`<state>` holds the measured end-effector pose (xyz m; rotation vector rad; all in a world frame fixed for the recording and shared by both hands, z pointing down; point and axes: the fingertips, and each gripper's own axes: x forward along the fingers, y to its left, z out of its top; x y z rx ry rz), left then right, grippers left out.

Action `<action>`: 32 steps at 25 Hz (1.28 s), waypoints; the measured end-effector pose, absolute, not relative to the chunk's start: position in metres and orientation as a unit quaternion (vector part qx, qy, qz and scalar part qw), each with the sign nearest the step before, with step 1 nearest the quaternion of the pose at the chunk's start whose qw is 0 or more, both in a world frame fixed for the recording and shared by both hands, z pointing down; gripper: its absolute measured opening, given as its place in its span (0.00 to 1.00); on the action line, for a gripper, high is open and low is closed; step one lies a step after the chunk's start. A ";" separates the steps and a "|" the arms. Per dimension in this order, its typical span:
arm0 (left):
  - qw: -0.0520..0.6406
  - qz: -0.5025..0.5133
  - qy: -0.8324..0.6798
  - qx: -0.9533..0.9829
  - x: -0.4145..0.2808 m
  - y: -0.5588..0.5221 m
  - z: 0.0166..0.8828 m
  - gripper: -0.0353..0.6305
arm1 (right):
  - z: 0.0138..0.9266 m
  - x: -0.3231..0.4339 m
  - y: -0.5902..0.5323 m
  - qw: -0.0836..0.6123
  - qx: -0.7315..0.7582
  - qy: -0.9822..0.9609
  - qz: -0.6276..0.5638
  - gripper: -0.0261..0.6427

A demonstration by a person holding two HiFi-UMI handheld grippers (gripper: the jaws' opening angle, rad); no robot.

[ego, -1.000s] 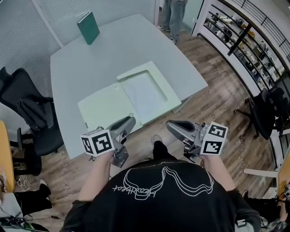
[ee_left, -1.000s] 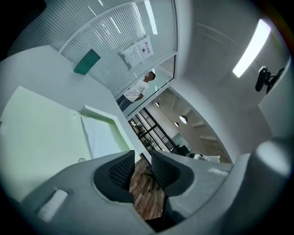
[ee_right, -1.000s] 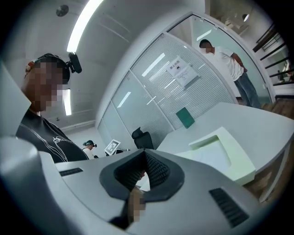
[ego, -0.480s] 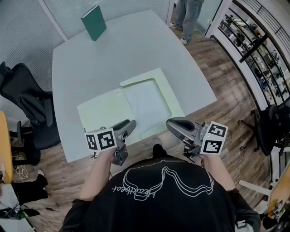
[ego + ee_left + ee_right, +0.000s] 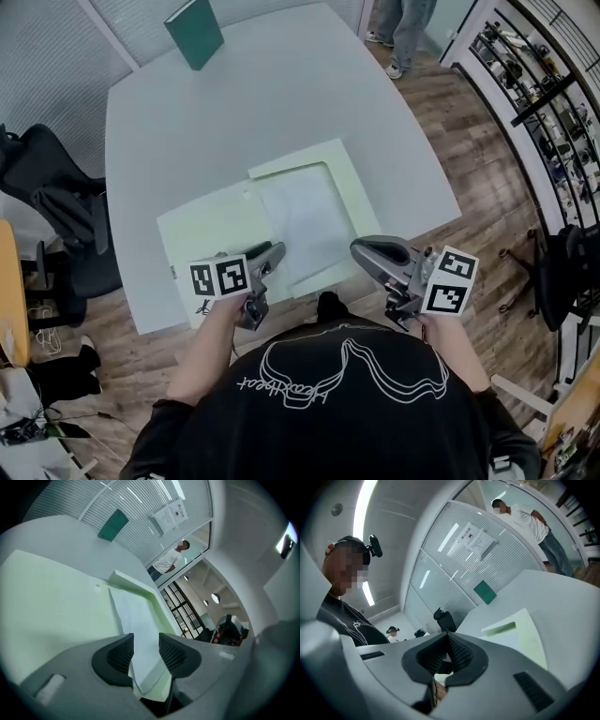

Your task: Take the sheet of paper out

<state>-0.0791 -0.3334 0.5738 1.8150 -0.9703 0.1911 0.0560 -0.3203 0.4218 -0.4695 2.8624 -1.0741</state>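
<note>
One grey table (image 5: 281, 94) carries one pale green folder (image 5: 211, 230), lying open in two halves: a flat cover on the left and a shallow rimmed tray on the right. One sheet (image 5: 305, 211) of white paper lies flat in the tray, inside its raised rim. There are two grippers, both at the near edge of the table. The left gripper (image 5: 274, 251) points down at the folder near the fold, by the sheet's near left edge; its jaws stand spread wide, and in the left gripper view the sheet's near corner shows in the gap between them. The pads do not press on it, and I cannot tell whether it touches them. The right gripper (image 5: 361, 251) hangs just off the near right corner of the folder, its jaws pressed together at the tips with nothing between them. One green book (image 5: 194, 33) stands at the far left of the table. Two black chairs are in view, one (image 5: 56, 211) left of the table and one (image 5: 562, 267) well off to the right. One person (image 5: 408, 23) stands beyond the far corner.
</note>
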 end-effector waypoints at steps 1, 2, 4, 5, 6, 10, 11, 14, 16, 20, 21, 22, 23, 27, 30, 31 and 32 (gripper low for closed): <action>0.514 0.083 -0.405 0.751 -0.078 -0.336 0.579 0.29 | 0.424 0.058 -0.323 0.024 -0.152 0.924 -0.350 0.05; 0.516 0.088 -0.407 0.749 -0.077 -0.338 0.583 0.29 | 0.427 0.060 -0.325 0.024 -0.152 0.923 -0.353 0.05; 0.518 0.098 -0.412 0.743 -0.078 -0.336 0.592 0.29 | 0.431 0.060 -0.323 0.025 -0.153 0.921 -0.357 0.05; 0.519 0.103 -0.414 0.741 -0.080 -0.334 0.596 0.29 | 0.433 0.059 -0.320 0.026 -0.153 0.920 -0.359 0.05; 0.522 0.105 -0.416 0.738 -0.082 -0.332 0.599 0.29 | 0.435 0.059 -0.318 0.026 -0.154 0.919 -0.361 0.05; 0.537 0.108 -0.428 0.719 -0.085 -0.344 0.616 0.29 | 0.441 0.063 -0.323 0.024 -0.152 0.916 -0.370 0.05; 0.542 0.109 -0.428 0.714 -0.084 -0.349 0.620 0.29 | 0.442 0.064 -0.326 0.023 -0.151 0.915 -0.373 0.05; 0.561 0.105 -0.428 0.701 -0.084 -0.355 0.629 0.29 | 0.437 0.066 -0.328 0.044 -0.141 0.908 -0.393 0.05; 0.571 0.100 -0.428 0.694 -0.086 -0.357 0.631 0.29 | 0.429 0.064 -0.327 0.067 -0.127 0.902 -0.406 0.05; 0.576 0.098 -0.418 0.696 -0.079 -0.362 0.632 0.28 | 0.432 0.067 -0.329 0.068 -0.122 0.899 -0.416 0.05; 0.577 0.097 -0.412 0.699 -0.076 -0.364 0.631 0.28 | 0.434 0.068 -0.330 0.067 -0.123 0.898 -0.417 0.05; 0.579 0.094 -0.406 0.701 -0.074 -0.365 0.631 0.28 | 0.435 0.069 -0.330 0.067 -0.124 0.897 -0.419 0.05; 0.582 0.091 -0.402 0.701 -0.072 -0.365 0.631 0.27 | 0.436 0.069 -0.330 0.068 -0.125 0.896 -0.420 0.05; 0.595 0.078 -0.394 0.696 -0.069 -0.367 0.634 0.21 | 0.435 0.065 -0.326 0.077 -0.110 0.895 -0.426 0.05; 0.602 0.068 -0.392 0.692 -0.068 -0.369 0.636 0.19 | 0.430 0.062 -0.323 0.086 -0.097 0.895 -0.427 0.05; 0.602 0.067 -0.393 0.692 -0.068 -0.370 0.636 0.16 | 0.430 0.062 -0.323 0.086 -0.098 0.895 -0.426 0.05; 0.602 0.068 -0.394 0.691 -0.069 -0.371 0.637 0.12 | 0.431 0.062 -0.323 0.085 -0.099 0.896 -0.425 0.05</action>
